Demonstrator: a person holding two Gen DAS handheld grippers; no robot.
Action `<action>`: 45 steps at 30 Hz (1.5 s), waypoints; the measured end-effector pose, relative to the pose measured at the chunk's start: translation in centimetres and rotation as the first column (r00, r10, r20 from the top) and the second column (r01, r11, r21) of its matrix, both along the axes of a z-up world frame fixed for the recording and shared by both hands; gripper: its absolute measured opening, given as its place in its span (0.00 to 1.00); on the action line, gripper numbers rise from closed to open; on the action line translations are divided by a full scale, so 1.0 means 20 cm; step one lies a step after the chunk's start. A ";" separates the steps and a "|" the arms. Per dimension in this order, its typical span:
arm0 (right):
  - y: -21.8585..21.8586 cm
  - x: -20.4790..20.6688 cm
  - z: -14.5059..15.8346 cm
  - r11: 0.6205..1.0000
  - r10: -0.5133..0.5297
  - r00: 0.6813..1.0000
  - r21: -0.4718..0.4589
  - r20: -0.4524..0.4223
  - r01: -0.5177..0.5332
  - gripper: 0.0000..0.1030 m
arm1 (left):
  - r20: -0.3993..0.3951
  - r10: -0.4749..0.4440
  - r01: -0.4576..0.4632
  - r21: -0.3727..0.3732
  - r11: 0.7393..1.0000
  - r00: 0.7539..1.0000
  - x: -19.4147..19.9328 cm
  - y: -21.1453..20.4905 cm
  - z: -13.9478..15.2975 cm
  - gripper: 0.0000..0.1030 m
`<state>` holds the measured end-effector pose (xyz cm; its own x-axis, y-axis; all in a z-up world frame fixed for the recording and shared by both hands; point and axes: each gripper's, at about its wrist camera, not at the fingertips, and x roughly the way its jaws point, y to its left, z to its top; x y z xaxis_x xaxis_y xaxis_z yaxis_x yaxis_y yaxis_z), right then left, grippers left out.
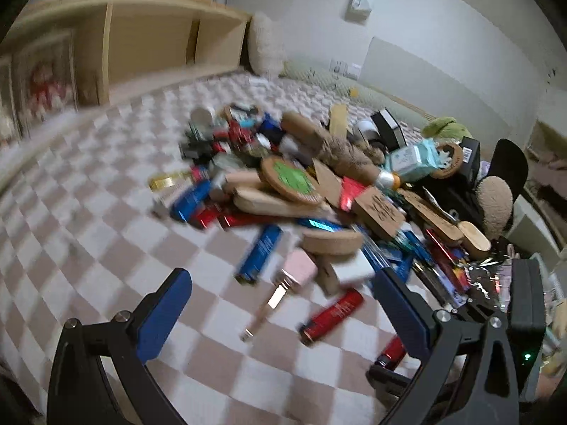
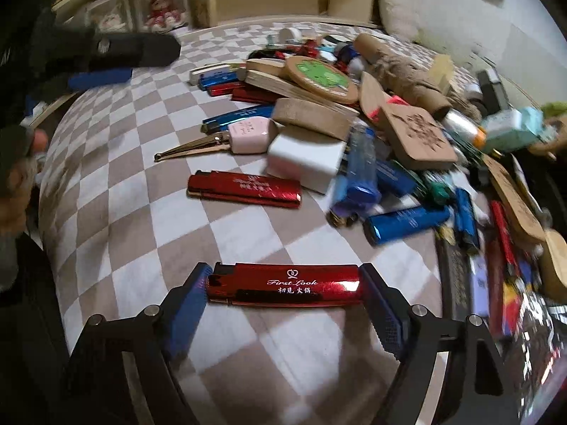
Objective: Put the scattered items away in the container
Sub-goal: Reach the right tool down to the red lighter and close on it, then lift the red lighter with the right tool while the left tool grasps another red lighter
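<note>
Right gripper (image 2: 283, 292): your blue pads pinch the glossy red "First Look" lighter (image 2: 285, 284) end to end, low over the checkered mat (image 2: 149, 219).
Left gripper (image 1: 280, 304): your jaws are spread, empty, above open mat.
Nearby: a second red lighter (image 2: 244, 189) lies apart, flat.
Beyond: white block (image 2: 306, 163), pink clip (image 2: 248, 140), round cork coaster (image 2: 327, 79) edge the dense pile.

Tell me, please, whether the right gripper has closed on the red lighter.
Shut on it: the right gripper has a blue pad against each end of the red lighter.
</note>
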<state>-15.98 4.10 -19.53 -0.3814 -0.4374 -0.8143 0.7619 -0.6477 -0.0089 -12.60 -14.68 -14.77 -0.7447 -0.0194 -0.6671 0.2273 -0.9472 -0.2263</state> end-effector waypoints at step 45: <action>0.78 0.07 0.27 0.895 -0.383 0.919 -0.207 0.095 0.395 0.81 | 0.235 0.204 -0.168 -0.164 0.972 0.950 0.00 0.19 -0.28 0.96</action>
